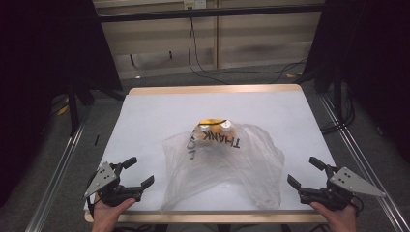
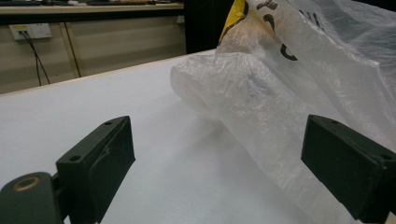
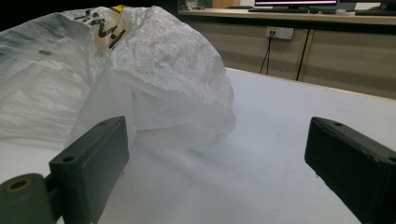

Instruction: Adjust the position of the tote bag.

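Observation:
A crumpled clear plastic bag (image 1: 225,164) with black "THANK YOU" lettering lies in the middle of the white table (image 1: 154,111); something yellow and white (image 1: 217,126) shows through its far end. My left gripper (image 1: 139,172) rests at the table's front left corner, open, nothing between its jaws. My right gripper (image 1: 305,171) sits at the front right corner, also open and empty. In the left gripper view the bag (image 2: 289,84) bulges ahead and to the right, close to the right jaw. In the right gripper view the bag (image 3: 140,79) rises ahead on the left.
The table has a wooden rim (image 1: 212,89). Metal rails (image 1: 58,169) run along both sides on the grey floor. Black cables (image 1: 227,72) trail on the floor beyond the far edge, before a beige wall. Dark curtains stand at both back corners.

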Available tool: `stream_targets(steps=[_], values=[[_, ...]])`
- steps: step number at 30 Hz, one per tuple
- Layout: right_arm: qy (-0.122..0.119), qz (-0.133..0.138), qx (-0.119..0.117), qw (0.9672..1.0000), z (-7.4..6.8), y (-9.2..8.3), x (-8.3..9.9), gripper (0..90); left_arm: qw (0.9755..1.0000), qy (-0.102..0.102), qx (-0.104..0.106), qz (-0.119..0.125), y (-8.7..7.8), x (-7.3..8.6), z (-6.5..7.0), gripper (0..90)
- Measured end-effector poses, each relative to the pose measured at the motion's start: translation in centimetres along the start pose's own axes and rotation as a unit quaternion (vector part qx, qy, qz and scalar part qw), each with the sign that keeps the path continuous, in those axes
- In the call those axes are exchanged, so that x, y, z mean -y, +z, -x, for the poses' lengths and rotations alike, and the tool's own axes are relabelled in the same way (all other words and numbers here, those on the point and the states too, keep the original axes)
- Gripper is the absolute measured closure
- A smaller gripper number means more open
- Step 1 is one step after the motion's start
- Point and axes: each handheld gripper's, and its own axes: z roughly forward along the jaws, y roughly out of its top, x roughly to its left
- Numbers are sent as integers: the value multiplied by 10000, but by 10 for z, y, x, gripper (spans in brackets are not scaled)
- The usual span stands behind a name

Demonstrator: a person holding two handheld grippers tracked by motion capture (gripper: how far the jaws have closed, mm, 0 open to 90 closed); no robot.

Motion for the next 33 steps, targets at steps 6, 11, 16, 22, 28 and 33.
stream_targets(steps=[6,11,16,22,28,33], values=[[-18,-22,-23,10000,1,-1,0,95,9999,46,23,-113,0,0,0,108],[-64,-129,-143,9998,1,0,-1,154,9998,2,46,-191,0,0,0,116],[-95,-229,-237,9994,-4,0,-3,208,9994,-50,143,-308,0,-1,1,137],[-91,-549,-531,9970,-6,-3,-6,322,9991,-68,238,-345,-2,-3,5,167],[-126,-673,-801,9944,-15,-5,-10,412,9984,-83,407,-381,-6,-5,11,209],[-175,-826,-994,9915,-20,-7,-11,479,9974,39,572,-430,-7,-6,15,276]])
